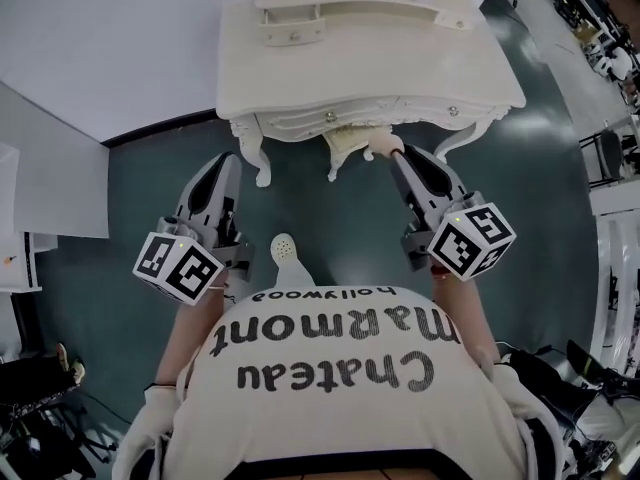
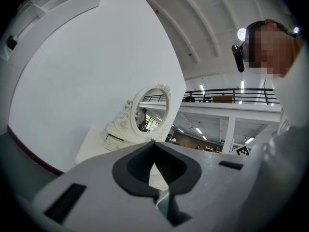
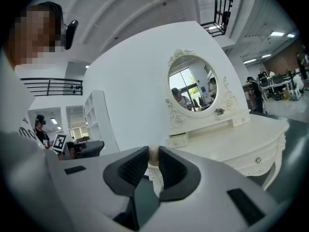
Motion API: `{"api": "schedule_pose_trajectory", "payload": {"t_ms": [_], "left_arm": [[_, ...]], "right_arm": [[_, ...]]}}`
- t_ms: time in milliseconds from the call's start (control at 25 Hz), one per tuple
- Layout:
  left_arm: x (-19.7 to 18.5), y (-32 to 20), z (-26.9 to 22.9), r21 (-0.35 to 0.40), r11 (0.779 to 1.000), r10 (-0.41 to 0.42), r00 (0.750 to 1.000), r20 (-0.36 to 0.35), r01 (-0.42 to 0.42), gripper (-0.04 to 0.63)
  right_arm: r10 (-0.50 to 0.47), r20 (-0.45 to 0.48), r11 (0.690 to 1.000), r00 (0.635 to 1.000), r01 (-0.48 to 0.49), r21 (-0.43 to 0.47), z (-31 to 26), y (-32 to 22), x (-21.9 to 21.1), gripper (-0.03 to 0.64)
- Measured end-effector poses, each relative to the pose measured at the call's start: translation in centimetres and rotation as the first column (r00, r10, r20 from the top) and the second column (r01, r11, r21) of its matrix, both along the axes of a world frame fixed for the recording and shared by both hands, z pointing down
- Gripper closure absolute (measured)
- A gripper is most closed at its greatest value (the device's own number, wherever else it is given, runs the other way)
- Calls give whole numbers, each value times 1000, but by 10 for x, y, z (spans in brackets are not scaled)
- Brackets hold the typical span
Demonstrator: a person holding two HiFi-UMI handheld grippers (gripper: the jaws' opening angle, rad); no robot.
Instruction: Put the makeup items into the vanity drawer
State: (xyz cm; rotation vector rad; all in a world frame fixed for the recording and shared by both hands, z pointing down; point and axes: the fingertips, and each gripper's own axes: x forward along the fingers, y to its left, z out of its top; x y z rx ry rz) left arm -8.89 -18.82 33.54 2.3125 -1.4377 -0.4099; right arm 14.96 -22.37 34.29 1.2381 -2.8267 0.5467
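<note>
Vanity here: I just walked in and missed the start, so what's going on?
A person stands facing the white vanity with a claw in each hand. The right claw is clamped on a small beige item, held near the vanity's front edge. The left claw is shut and empty. The drawer fronts look closed.

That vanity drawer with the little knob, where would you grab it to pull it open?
By the small round knob on the drawer front, coming straight in from the front and pinching it from both sides. It is the only part that sticks out of the curved face.
</note>
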Motion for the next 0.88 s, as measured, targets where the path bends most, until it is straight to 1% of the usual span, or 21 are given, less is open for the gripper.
{"api": "schedule_pose_trajectory", "payload": {"t_ms": [200, 320, 400, 600, 720, 800, 880], "left_arm": [[-41, -48, 0, -8, 1000, -2, 1000, 29, 3, 588], [-61, -72, -2, -13, 1000, 15, 1000, 0, -15, 588], [-73, -85, -5, -4, 1000, 19, 1000, -7, -19, 588], [-105, -113, -8, 22, 1000, 19, 999, 28, -20, 588], [-124, -126, -5, 23, 1000, -8, 1000, 11, 7, 588], [-129, -131, -2, 19, 1000, -17, 1000, -8, 17, 588], [-130, -134, 0, 12, 1000, -20, 1000, -12, 20, 588]], "right_arm": [[15, -27, 1000, 1000, -15, 3, -1, -49, -36, 532], [24, -40, 1000, 999, -24, 4, -2, -74, -56, 531], [25, -55, 1000, 998, -25, -4, -1, -89, -69, 529], [26, -78, 1000, 997, -26, 4, -5, -127, -100, 529], [16, -57, 1000, 998, -17, -8, -5, -141, -116, 529], [5, -49, 1000, 999, -7, -24, -2, -146, -124, 529], [-6, -52, 1000, 999, 5, -28, -1, -151, -131, 529]]}}
